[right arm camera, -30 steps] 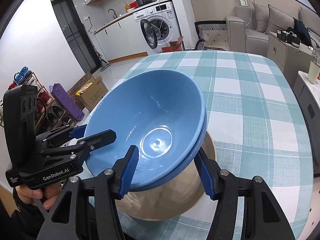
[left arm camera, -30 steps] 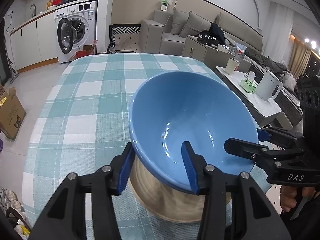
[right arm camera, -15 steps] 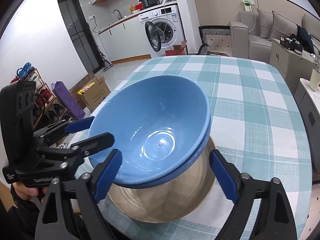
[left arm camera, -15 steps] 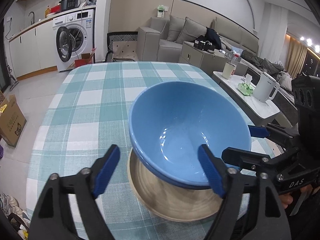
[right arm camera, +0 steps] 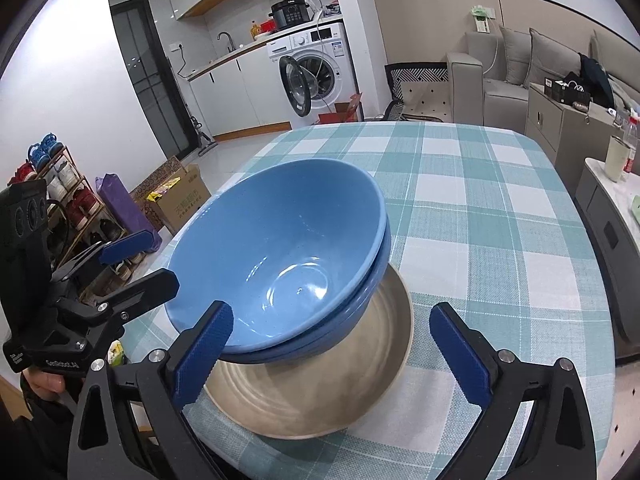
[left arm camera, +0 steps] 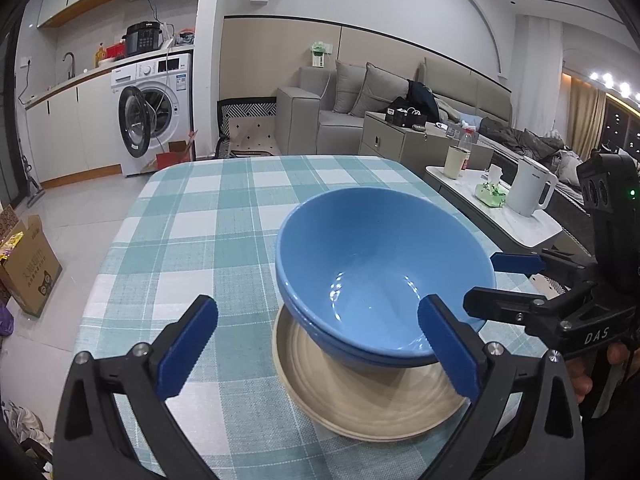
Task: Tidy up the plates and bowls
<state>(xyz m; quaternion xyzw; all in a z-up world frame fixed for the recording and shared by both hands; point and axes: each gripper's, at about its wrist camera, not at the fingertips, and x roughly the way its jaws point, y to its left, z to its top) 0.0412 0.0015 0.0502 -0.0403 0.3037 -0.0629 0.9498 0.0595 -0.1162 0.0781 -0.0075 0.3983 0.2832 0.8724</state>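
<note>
Two blue bowls [left arm camera: 380,280] are sitting nested, one inside the other, on a beige plate [left arm camera: 372,408], near the front edge of the checked table [left arm camera: 200,216]. The stack is leaning a bit.

Left gripper [left arm camera: 320,344]: jaws have just been opening and are now spread wide. The right pad is overlapping the bowl rim in view; I cannot tell if it is touching. The left pad is hanging over bare cloth.

Right gripper [right arm camera: 332,344]: same, jaws have just been opening, spread wide, nothing pinched.

The left view is showing the kettle [left arm camera: 532,192] on the side table. The right view is not; it is showing a shoe rack [right arm camera: 68,200] and a purple bag [right arm camera: 120,204]. The washing machine [left arm camera: 152,112] is appearing in both views.
</note>
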